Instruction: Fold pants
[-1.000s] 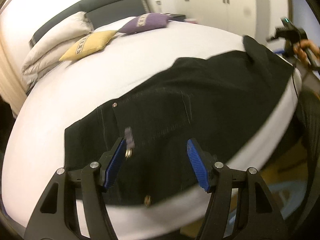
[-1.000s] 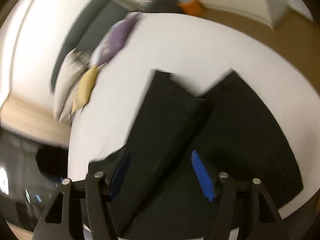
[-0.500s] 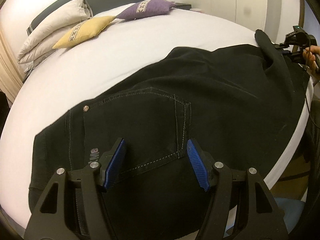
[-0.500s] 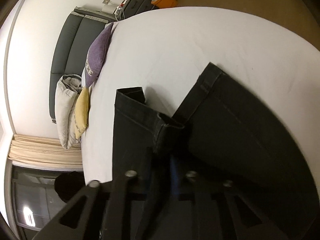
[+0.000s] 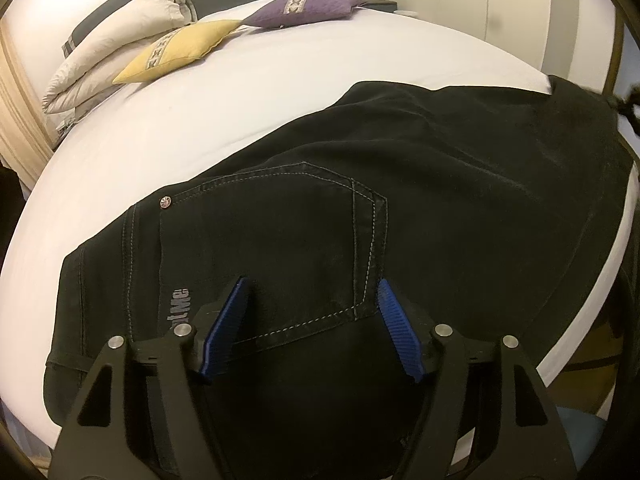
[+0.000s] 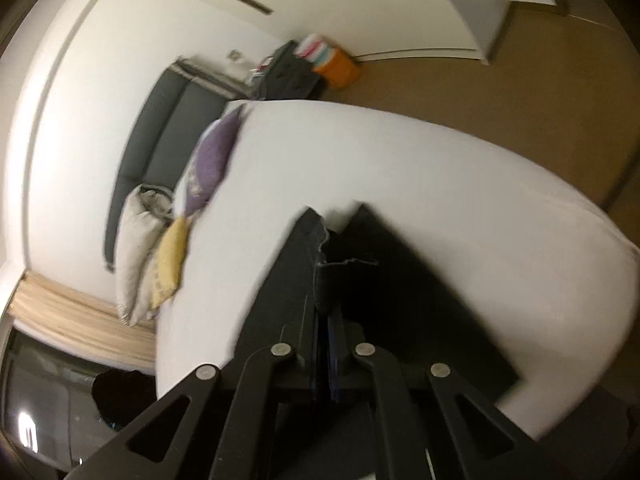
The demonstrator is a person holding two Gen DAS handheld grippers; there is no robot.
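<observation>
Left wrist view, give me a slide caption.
Open left hand-held gripper poised over the back pocket of black pants on a white bed.

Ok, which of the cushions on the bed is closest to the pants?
The yellow cushion; it lies nearer the black pants than the purple cushion or the white pillows behind it.

My black denim pants (image 5: 420, 184) look matt and slightly coarse, with pale contrast stitching and a small shiny metal rivet (image 5: 164, 202). The white bed sheet (image 5: 248, 92) under them is smooth cloth — soft, no sheen. On my left gripper (image 5: 312, 322) the blue pads (image 5: 226, 322) are ribbed, the black frame matt plastic with bright metal pins — my right gripper (image 6: 325, 320) looks alike.
</observation>
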